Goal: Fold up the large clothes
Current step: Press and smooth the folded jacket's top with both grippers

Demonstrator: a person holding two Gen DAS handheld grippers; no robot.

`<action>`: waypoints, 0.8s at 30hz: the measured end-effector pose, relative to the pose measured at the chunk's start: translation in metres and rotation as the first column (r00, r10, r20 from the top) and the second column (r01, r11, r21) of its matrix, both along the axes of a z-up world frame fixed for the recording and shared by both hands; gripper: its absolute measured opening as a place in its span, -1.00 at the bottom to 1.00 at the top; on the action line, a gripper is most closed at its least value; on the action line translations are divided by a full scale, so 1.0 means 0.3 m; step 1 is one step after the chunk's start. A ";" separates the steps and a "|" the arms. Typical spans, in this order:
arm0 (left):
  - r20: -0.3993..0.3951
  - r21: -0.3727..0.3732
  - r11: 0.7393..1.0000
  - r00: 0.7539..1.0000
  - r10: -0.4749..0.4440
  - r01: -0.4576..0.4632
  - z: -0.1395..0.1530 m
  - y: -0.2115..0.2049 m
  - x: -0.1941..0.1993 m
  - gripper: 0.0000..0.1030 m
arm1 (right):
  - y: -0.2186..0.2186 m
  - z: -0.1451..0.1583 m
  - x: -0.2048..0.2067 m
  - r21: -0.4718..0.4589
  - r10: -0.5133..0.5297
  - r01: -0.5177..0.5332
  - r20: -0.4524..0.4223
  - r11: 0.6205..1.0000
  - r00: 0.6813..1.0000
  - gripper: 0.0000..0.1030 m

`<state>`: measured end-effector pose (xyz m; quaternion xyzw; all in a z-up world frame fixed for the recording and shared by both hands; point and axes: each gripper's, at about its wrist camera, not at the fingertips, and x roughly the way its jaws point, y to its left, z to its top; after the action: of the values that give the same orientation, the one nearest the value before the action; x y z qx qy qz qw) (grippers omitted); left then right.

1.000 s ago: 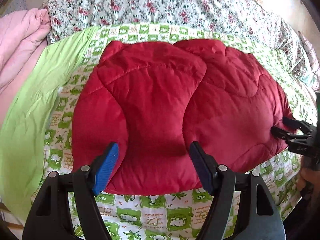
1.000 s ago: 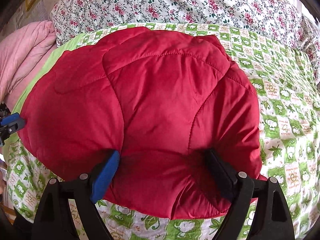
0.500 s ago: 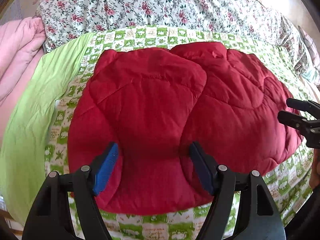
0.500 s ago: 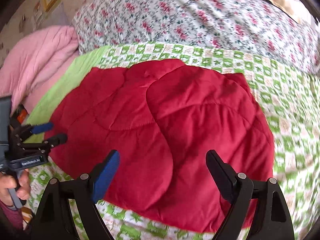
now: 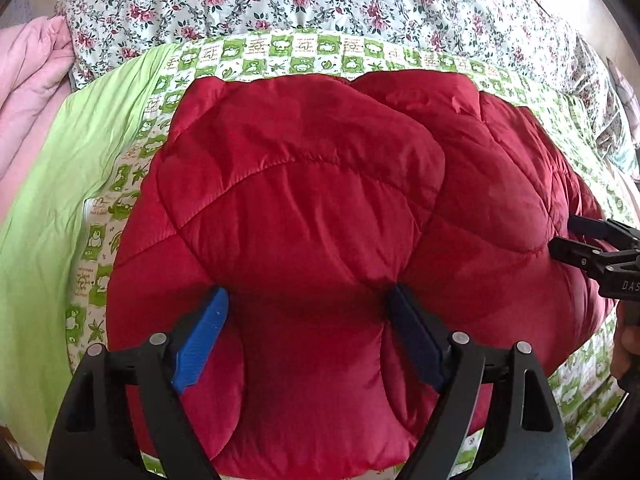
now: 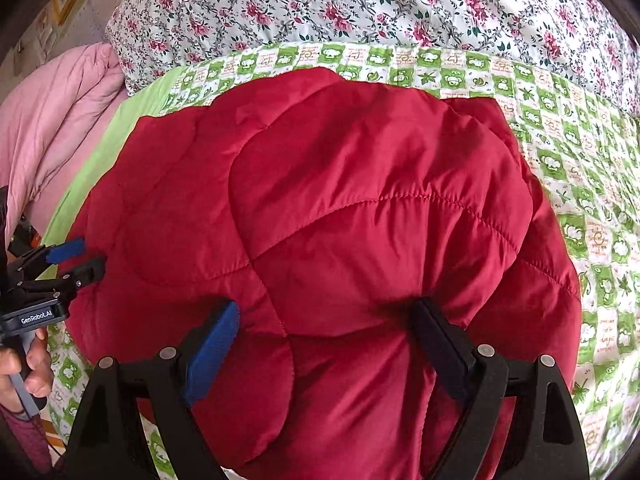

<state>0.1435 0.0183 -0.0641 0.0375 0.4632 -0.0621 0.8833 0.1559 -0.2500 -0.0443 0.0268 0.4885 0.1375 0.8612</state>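
Note:
A puffy red quilted jacket [image 5: 304,208] lies folded on the bed, two padded halves side by side. It also fills the right wrist view [image 6: 360,220]. My left gripper [image 5: 308,316] is open, its fingers pressed down into the near edge of the left half. My right gripper [image 6: 324,328] is open, its fingers pressed into the near edge of the right half. Each gripper also shows at the edge of the other's view: the right one [image 5: 576,240] and the left one [image 6: 76,260], both open at the jacket's sides.
The jacket rests on a green-and-white patterned sheet [image 5: 280,50] over a plain lime sheet [image 5: 52,184]. A floral quilt [image 6: 360,4] lies behind. A pink duvet [image 6: 52,120] is bunched at the left.
Both grippers have come back down onto the jacket's near edge. The right one had lifted away half a second ago and now presses in again.

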 end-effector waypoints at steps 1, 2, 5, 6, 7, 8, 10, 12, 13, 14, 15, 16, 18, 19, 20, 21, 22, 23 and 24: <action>-0.002 -0.002 1.000 1.000 0.001 -0.001 -0.004 0.002 0.004 0.68 | -0.002 -0.002 0.002 0.000 0.000 0.000 0.000 1.000 1.000 0.73; -0.003 -0.003 1.000 1.000 0.000 0.000 -0.005 0.005 0.007 0.69 | -0.003 -0.007 0.001 0.004 -0.002 0.002 -0.001 1.000 1.000 0.73; -0.007 -0.003 1.000 1.000 -0.003 0.003 -0.010 0.009 0.019 0.72 | -0.009 -0.014 0.005 0.012 -0.008 0.008 0.005 1.000 1.000 0.73; -0.009 -0.001 1.000 1.000 -0.003 0.003 -0.012 0.009 0.021 0.72 | -0.012 -0.009 0.004 0.019 -0.014 0.014 0.005 1.000 1.000 0.73; -0.011 0.000 1.000 1.000 -0.004 0.004 -0.012 0.011 0.023 0.72 | -0.017 0.009 -0.005 0.028 -0.021 0.021 0.016 0.999 1.000 0.71; -0.012 0.000 1.000 1.000 -0.005 0.005 -0.013 0.013 0.025 0.72 | -0.023 0.029 -0.011 0.024 -0.032 0.031 0.028 0.999 0.999 0.63; -0.011 -0.002 1.000 1.000 -0.008 0.008 -0.013 0.014 0.024 0.73 | -0.048 0.054 -0.032 0.006 -0.057 0.057 0.050 0.998 0.997 0.55; -0.008 -0.001 1.000 1.000 -0.009 0.009 -0.014 0.012 0.027 0.74 | -0.080 0.043 -0.035 0.006 -0.070 0.070 0.041 0.998 0.997 0.55; -0.006 0.000 1.000 1.000 -0.010 0.010 -0.015 0.011 0.029 0.75 | -0.095 0.024 -0.032 0.016 -0.069 0.069 0.028 0.997 0.997 0.55; -0.004 0.002 1.000 1.000 -0.010 0.010 -0.016 0.009 0.031 0.76 | -0.104 0.011 -0.029 0.022 -0.068 0.068 0.024 0.997 0.997 0.56; -0.003 0.006 1.000 1.000 -0.010 0.010 -0.018 0.007 0.032 0.76 | -0.105 -0.004 -0.027 0.017 -0.064 0.064 0.025 0.998 0.998 0.56; -0.003 0.007 1.000 1.000 -0.010 0.010 -0.019 0.005 0.034 0.77 | -0.102 -0.013 -0.024 0.014 -0.065 0.065 0.026 0.998 0.998 0.56; -0.004 0.007 1.000 1.000 -0.011 0.011 -0.020 0.007 0.037 0.77 | -0.097 -0.019 -0.019 0.012 -0.072 0.072 0.026 0.997 0.997 0.56; -0.004 0.008 1.000 1.000 -0.012 0.012 -0.021 0.007 0.038 0.78 | -0.092 -0.018 -0.021 0.012 -0.074 0.074 0.026 0.997 0.997 0.57; -0.003 0.009 1.000 1.000 -0.012 0.012 -0.021 0.007 0.040 0.79 | -0.093 -0.019 -0.020 0.017 -0.075 0.075 0.028 0.997 0.997 0.57; -0.004 0.009 1.000 1.000 -0.012 0.012 -0.022 0.008 0.042 0.79 | -0.093 -0.020 -0.021 0.021 -0.075 0.074 0.028 0.997 0.997 0.57; -0.005 0.009 1.000 1.000 -0.011 0.011 -0.023 0.006 0.041 0.80 | -0.094 -0.021 -0.020 0.021 -0.073 0.073 0.029 0.997 0.997 0.57; -0.006 0.010 1.000 1.000 -0.010 0.010 -0.024 0.005 0.042 0.81 | -0.094 -0.022 -0.020 0.021 -0.073 0.072 0.029 0.997 0.997 0.57; -0.006 0.010 1.000 1.000 -0.009 0.009 -0.023 0.005 0.043 0.81 | -0.093 -0.021 -0.020 0.019 -0.074 0.073 0.029 0.997 0.997 0.57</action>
<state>0.1563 0.0197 -0.0712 0.0438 0.4661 -0.0637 0.8813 0.1498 -0.2778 -0.0507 0.0505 0.4731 0.1106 0.8726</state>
